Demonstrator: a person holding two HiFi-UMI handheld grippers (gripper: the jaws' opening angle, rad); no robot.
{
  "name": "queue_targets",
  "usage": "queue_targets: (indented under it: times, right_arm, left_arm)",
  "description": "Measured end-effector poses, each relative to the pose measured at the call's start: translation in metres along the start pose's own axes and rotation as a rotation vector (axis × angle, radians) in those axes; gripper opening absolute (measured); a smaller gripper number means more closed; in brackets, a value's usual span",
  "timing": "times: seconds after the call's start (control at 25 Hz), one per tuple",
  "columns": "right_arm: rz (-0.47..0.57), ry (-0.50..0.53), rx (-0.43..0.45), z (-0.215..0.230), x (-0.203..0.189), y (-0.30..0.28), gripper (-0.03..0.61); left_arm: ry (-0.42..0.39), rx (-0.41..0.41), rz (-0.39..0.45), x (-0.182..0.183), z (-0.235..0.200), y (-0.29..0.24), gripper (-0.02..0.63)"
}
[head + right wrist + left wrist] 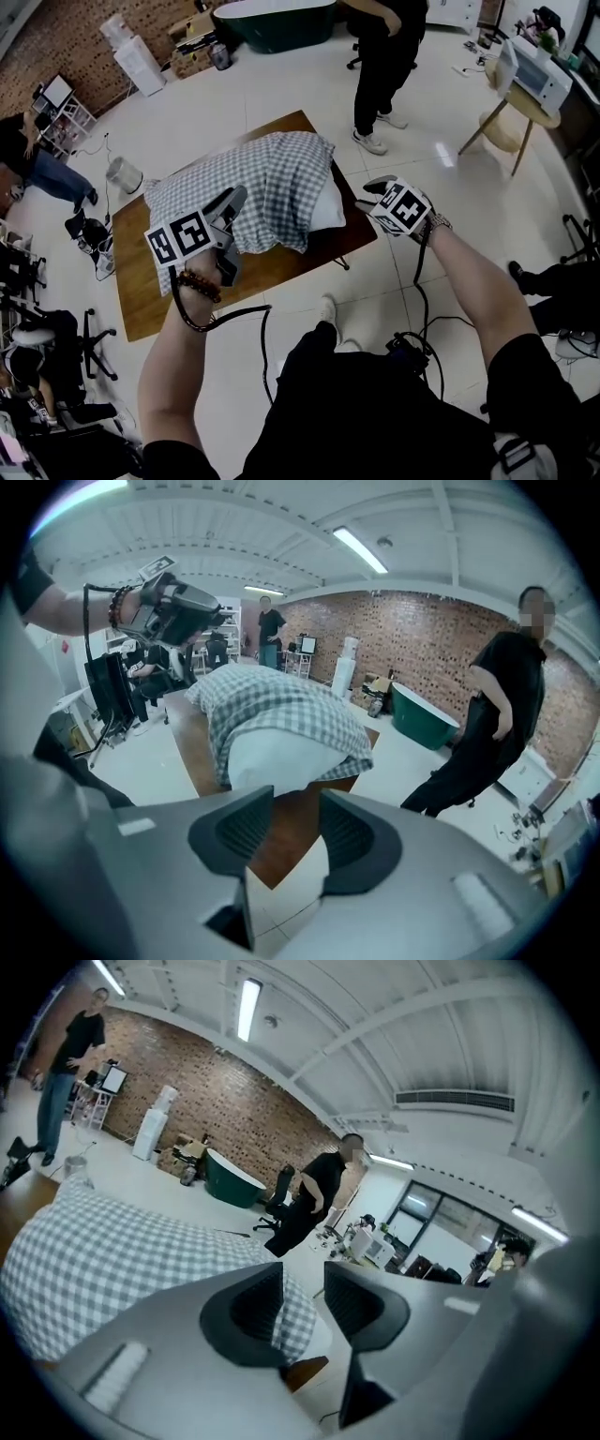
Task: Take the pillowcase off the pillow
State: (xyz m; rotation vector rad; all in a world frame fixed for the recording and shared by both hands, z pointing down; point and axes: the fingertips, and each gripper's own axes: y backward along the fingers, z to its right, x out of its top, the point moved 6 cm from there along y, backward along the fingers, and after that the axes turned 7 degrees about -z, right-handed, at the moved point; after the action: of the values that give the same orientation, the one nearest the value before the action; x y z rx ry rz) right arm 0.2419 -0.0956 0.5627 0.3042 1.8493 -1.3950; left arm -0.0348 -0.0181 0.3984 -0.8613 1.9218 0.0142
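Observation:
A pillow in a grey checked pillowcase (272, 178) lies on a low wooden table (141, 291). The pillow's bare white end (326, 214) sticks out of the case on the right side. My left gripper (234, 199) hovers over the near left part of the checked cloth, its jaws open and empty; in the left gripper view (303, 1279) the pillowcase (103, 1251) lies beyond and to the left. My right gripper (378, 184) hangs just right of the table's edge, apart from the pillow, open with nothing between its jaws (296, 803). It faces the white end (272, 761).
A person in black (384, 66) stands on the tiled floor beyond the table's far right corner. A green tub (277, 23) sits at the back, a round side table (511, 103) at the right, office chairs (56, 347) at the left. A black cable trails near my feet.

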Motion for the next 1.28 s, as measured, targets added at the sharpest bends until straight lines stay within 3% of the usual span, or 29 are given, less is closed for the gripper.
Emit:
queue_targets:
  times: [0.48, 0.76, 1.0, 1.28]
  right_arm:
    - [0.07, -0.051, -0.051, -0.003, 0.037, 0.034, 0.178]
    - [0.078, -0.14, -0.095, 0.013, 0.045, 0.045, 0.19]
    - [0.034, -0.202, -0.079, 0.025, 0.04, 0.034, 0.206]
    - [0.022, -0.269, 0.011, 0.09, 0.035, -0.007, 0.238]
  left_arm:
    - [-0.286, -0.084, -0.233, 0.063, 0.032, -0.03, 0.177]
    - [-0.42, -0.142, -0.333, 0.102, 0.033, -0.053, 0.197]
    - [-0.49, -0.172, -0.41, 0.119, 0.026, -0.074, 0.203]
    - [-0.502, -0.144, -0.532, 0.147, -0.006, -0.151, 0.213]
